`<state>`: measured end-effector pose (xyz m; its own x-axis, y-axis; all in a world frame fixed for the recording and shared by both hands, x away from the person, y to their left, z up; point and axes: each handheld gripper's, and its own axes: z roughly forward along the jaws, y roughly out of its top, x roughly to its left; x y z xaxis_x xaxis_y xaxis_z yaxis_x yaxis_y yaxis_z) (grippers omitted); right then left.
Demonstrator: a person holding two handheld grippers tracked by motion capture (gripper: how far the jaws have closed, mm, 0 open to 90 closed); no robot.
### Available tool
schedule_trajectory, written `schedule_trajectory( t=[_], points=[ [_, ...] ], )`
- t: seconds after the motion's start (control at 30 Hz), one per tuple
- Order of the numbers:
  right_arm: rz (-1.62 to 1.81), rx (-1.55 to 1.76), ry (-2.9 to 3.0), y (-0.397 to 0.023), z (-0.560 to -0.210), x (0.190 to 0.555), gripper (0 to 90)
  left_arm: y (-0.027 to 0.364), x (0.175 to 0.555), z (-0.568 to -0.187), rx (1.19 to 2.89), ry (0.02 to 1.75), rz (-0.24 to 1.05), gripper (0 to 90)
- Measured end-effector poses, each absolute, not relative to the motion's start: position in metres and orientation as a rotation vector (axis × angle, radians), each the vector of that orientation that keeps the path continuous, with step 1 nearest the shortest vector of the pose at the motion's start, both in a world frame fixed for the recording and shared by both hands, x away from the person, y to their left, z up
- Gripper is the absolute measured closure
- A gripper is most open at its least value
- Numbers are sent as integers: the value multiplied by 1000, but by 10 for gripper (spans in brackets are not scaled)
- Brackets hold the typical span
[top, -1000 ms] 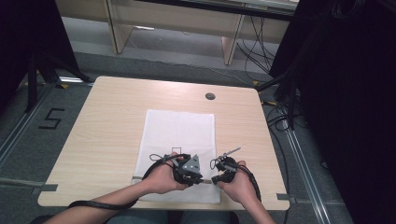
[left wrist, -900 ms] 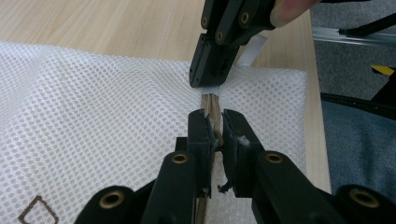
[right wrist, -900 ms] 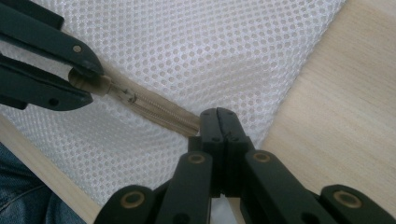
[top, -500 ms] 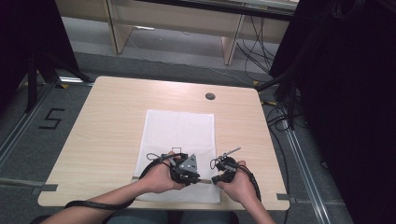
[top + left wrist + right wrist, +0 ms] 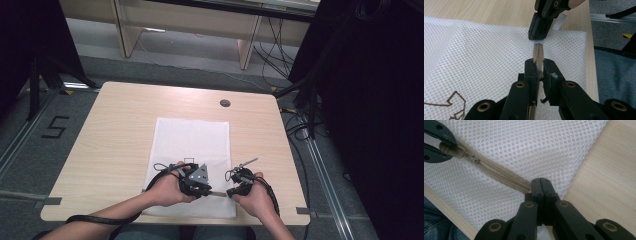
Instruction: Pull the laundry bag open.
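Observation:
A white mesh bag (image 5: 192,145) lies flat on the wooden table (image 5: 115,130), with a beige zipper (image 5: 219,192) along its near edge. My left gripper (image 5: 211,191) is shut on the zipper pull (image 5: 539,72), its jaws pointing right along the zipper (image 5: 538,51). My right gripper (image 5: 230,192) faces it from the right. It is shut on the bag's corner at the zipper's end (image 5: 527,187). In the right gripper view, the left gripper (image 5: 435,145) holds the pull (image 5: 450,150) at the upper left. The tips of the two grippers are a short length of zipper (image 5: 499,173) apart.
A brown outline print (image 5: 454,105) marks the mesh near my left gripper. A round cable hole (image 5: 225,103) sits at the table's far side. The near table edge (image 5: 165,220) lies just below both hands. Cables trail from both grippers.
My left gripper has edged slightly to the left with the zipper pull. The right gripper has stayed where it was.

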<state>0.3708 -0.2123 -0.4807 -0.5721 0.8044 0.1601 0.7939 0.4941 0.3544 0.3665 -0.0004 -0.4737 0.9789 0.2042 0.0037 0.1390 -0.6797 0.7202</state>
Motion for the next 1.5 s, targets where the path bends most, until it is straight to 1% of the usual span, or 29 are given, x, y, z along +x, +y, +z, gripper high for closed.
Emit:
schedule_trajectory(
  t=[0.5,0.67,0.83,1.13,1.3,1.33,1.5],
  points=[
    [617,1442,2692,-212,-481,371,900,5,366,-472,2319,252,94,818],
    [616,1438,2692,-212,-480,371,900,6,367,-470,2333,222,108,818],
    [614,1445,2692,-212,-481,371,900,10,366,-470,2314,257,92,818],
    [599,1473,2680,-212,-480,370,900,10,365,-470,2316,244,96,818],
    [622,1434,2689,-213,-482,372,900,13,366,-469,2331,221,106,818],
    [617,1436,2693,-213,-481,372,900,13,365,-469,2320,246,97,818],
    [617,1457,2682,-212,-481,370,900,17,366,-468,2326,235,102,818]
  ],
)
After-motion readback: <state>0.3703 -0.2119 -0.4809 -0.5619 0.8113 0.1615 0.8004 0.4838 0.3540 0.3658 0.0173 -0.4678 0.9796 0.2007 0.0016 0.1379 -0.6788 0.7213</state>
